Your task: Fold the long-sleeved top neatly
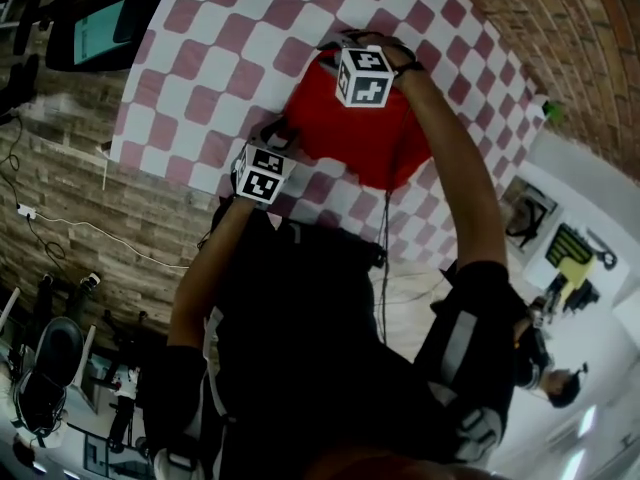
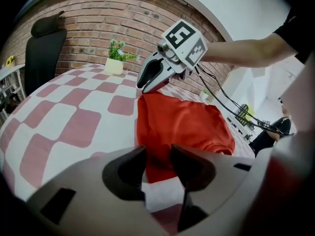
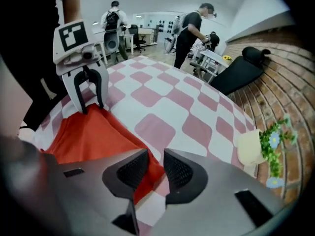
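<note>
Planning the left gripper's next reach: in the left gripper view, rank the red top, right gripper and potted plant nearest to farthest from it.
1. Red top, directly ahead of the left gripper.
2. Right gripper, at the top's far edge.
3. Potted plant, farther back on the table, near the brick wall.

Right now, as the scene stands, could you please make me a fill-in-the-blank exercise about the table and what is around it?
1. The top is ____ in colour.
2. It lies on a tablecloth of pink and ____ squares.
3. The chair at the far side is ____.
4. The wall beyond the chair is built of ____.

Missing words: red; white; black; brick.
</note>
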The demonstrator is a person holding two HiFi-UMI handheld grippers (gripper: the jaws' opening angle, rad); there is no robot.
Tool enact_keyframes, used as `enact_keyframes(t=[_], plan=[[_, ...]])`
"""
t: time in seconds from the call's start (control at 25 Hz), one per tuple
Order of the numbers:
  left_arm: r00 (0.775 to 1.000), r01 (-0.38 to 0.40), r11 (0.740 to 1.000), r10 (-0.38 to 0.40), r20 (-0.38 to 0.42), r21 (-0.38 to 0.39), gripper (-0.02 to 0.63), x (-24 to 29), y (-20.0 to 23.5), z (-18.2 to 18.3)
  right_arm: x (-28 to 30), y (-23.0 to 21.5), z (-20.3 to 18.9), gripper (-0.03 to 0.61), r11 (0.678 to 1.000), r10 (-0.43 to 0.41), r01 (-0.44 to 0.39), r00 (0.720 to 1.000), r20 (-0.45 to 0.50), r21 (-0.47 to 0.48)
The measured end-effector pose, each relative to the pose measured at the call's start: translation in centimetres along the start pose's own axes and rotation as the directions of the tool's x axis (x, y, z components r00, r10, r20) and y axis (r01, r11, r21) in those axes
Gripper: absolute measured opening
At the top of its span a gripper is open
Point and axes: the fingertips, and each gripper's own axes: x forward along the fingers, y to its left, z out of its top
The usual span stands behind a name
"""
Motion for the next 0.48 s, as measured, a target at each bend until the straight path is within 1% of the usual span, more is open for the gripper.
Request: enact_keyframes(t=[0.04, 0.16, 0.24, 0.32, 0.48], plan=[[1.000, -0.001, 1.000, 0.001, 0.002, 0.001, 0.161, 0.0, 0.0, 0.0, -0.3, -0.1, -0.1, 0.090, 0.999, 0.016, -0.017, 1.000, 0.012, 0.037], [1.000, 0.001, 1.000, -0.001, 0.001, 0.003, 0.161, 0.1, 0.1, -0.3, -0.8, -0.1, -0.9, 0.143, 0.988, 0.093, -0.094, 0.996, 0.011, 0.123], [1.000, 0.002, 1.000, -0.002, -0.001, -0.003, 0.161, 0.0, 0.2, -0.4, -0.7, -0.1, -1.8, 0.158, 0.974, 0.141, -0.139, 0.990, 0.005, 0.177], [1.000, 0.000, 1.000, 0.000, 0.004, -0.007, 0.155, 0.0, 0.2, -0.3, -1.0, -0.2, -2.1, 0.164, 0.955, 0.178, -0.177, 0.984, 0.018, 0.239], [1.000, -0.001, 1.000, 0.001, 0.009, -0.009, 0.155, 0.0, 0.2, -0.2, -1.7, -0.9, -2.5, 0.164, 0.909, 0.236, -0.256, 0.967, 0.101, 0.329]])
